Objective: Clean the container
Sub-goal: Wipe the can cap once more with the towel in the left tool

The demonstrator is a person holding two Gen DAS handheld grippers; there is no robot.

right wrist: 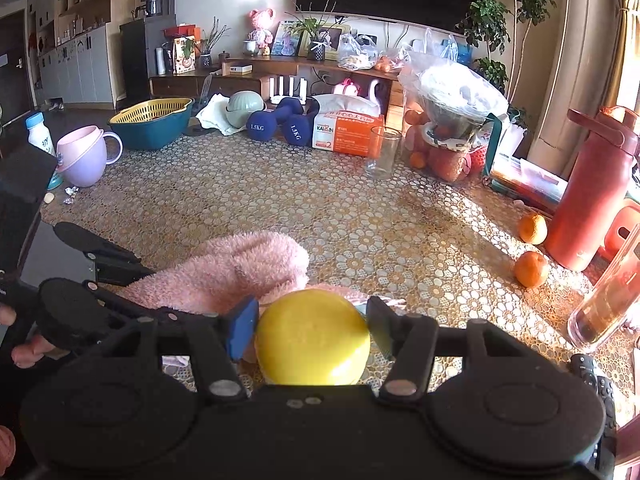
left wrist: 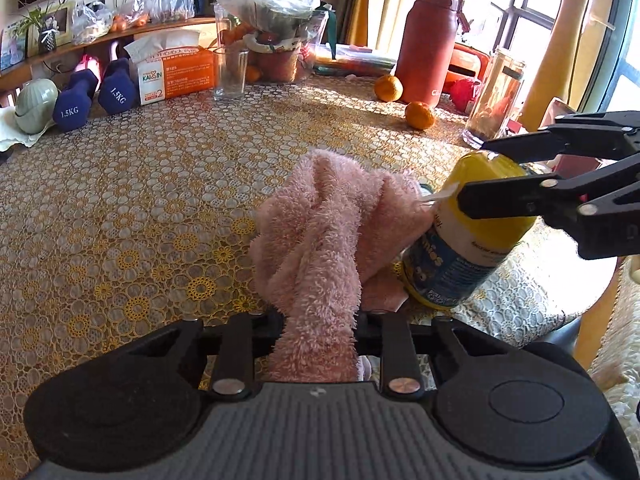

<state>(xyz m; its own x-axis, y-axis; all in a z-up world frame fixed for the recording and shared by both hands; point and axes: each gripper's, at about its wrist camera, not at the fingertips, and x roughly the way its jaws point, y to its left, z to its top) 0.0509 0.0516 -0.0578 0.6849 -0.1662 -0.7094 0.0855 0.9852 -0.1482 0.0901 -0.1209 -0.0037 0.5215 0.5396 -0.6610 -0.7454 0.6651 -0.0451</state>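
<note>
The right gripper (right wrist: 311,326) clamped its fingers on the yellow-lidded container (left wrist: 460,236), which stood tilted on the bench (left wrist: 160,184). Beside the container, touching it, the left gripper (left wrist: 318,320) apparently pinched the pink towel (left wrist: 324,220); its fingertips were hidden.

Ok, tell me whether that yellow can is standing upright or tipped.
Tipped. In the left wrist view the can leans right, base on the tablecloth, its yellow top between the right gripper fingers.

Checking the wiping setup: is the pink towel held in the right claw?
No, the left claw grips the pink towel; the right claw holds the yellow-lidded container.
</note>
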